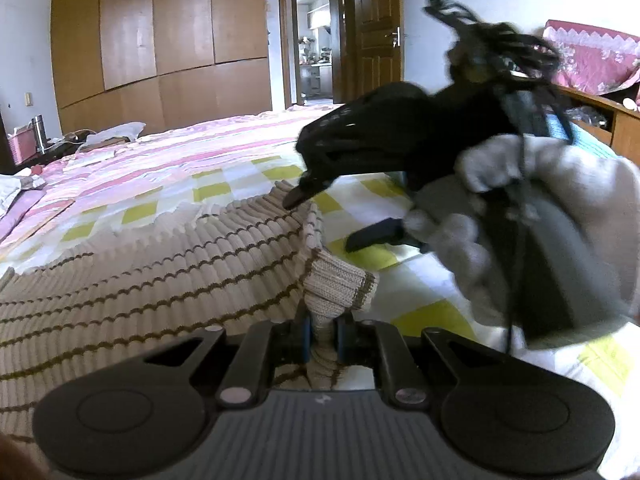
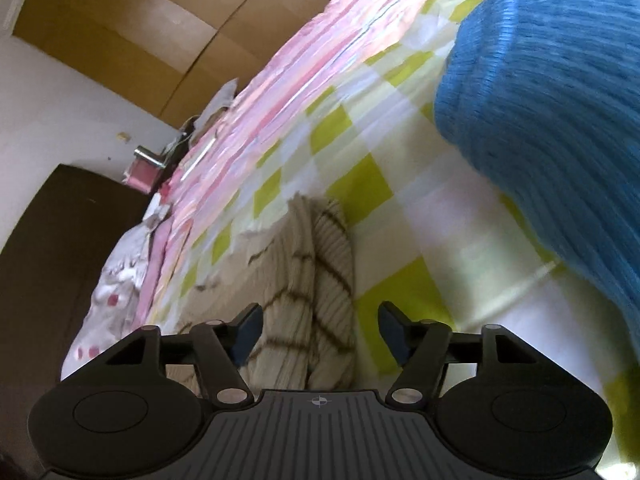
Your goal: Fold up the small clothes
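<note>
A beige ribbed knit sweater [image 1: 132,276] with thin brown wavy stripes lies on the checked bedspread [image 1: 240,184]. My left gripper [image 1: 323,334] is shut on the sweater's sleeve cuff [image 1: 340,286], pinched between its blue pads. In the left wrist view, my right gripper [image 1: 320,216], held by a gloved hand [image 1: 560,216], hovers open over the sweater's folded edge. In the right wrist view, the right gripper [image 2: 318,330] is open and empty just above the sweater [image 2: 296,280].
A blue knit garment [image 2: 552,96] lies on the bed to the right. Pink striped bedding [image 1: 168,148] covers the far side. Wooden wardrobes [image 1: 160,32], an open door [image 1: 372,28] and a cluttered bedside table [image 1: 36,140] stand beyond.
</note>
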Motion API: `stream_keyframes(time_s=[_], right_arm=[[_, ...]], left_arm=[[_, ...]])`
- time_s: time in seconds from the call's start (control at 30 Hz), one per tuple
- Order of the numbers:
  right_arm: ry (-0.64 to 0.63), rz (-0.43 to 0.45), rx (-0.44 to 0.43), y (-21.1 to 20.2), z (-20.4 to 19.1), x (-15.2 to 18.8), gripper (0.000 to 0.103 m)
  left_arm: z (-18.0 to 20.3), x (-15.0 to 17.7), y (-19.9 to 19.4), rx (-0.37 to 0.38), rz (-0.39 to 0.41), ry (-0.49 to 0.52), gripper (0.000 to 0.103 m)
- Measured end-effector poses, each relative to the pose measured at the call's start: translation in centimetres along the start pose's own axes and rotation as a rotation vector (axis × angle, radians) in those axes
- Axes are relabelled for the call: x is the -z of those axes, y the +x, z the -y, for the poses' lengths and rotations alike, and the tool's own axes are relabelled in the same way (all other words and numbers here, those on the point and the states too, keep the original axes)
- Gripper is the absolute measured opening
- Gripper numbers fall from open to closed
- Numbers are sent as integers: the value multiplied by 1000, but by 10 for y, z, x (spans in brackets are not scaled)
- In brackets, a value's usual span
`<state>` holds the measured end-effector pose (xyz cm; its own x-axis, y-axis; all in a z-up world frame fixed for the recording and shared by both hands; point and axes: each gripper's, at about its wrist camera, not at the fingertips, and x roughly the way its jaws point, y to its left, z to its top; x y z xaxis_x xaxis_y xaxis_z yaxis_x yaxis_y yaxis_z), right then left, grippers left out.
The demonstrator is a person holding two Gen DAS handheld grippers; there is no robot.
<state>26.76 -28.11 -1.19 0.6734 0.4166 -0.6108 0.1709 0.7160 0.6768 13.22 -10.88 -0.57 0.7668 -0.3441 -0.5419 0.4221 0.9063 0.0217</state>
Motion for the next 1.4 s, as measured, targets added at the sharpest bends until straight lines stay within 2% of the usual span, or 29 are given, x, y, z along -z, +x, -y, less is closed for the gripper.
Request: stream_keyframes(time_s=[0.3,0.4,0.53,0.73,1.0,1.2,1.4], right_arm=[[-69,-38,28,38,-15,-19,66],[-83,-38,26,45,-17,-22,63],[-93,-42,45,47,-16,-24,33],[-37,-64,-7,46,-9,-25,17],[-78,-10,-71,19,-44,-27,15],[-124,8,-108,10,-87,-18,15],[-180,-4,-132,20,-140,-3,15]], left_arm=[[-5,0,-1,15,12,-27,19],[-6,-1,-2,16,16,-35,19],[-7,-3,-5,17,24,-41,19],[-13,-9,-13,13,52,-48,19],[-34,-19,-41,8,120,-125,18],[-72,-15,-68,-20,163,-226,18],[-118,-4,-97,-82,208,-314,17]])
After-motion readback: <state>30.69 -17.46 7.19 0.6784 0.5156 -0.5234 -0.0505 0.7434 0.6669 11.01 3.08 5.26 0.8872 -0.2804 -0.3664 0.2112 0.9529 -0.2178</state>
